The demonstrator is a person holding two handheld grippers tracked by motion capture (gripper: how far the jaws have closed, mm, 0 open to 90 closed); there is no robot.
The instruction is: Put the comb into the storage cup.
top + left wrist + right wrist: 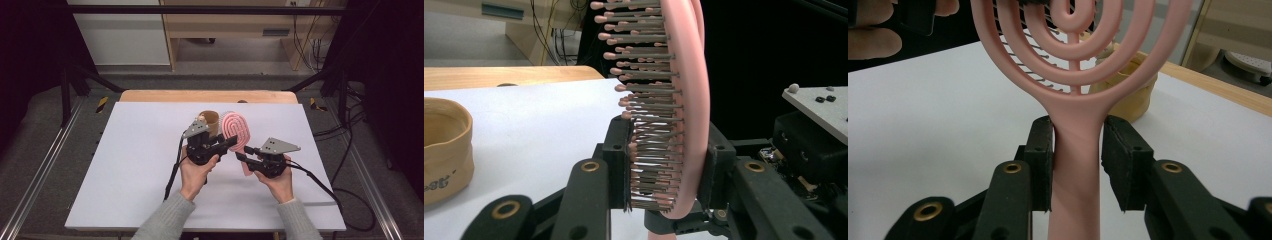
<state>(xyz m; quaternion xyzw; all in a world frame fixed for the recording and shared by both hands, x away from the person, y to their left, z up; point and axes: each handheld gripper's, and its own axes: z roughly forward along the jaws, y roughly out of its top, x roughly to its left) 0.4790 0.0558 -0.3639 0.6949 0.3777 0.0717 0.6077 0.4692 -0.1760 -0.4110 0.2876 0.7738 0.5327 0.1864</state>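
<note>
Left gripper view: left tongs [669,165] clamp the pink brush [686,100] head, bristles and all (upright, right of the tan cup [444,150]); right tongs [1078,165] stand parted around its handle, one pad touching.

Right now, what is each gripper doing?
Left gripper: shut on the head of the pink hairbrush.
Right gripper: open around the brush handle; one pad touches it, a gap shows at the other.
</note>
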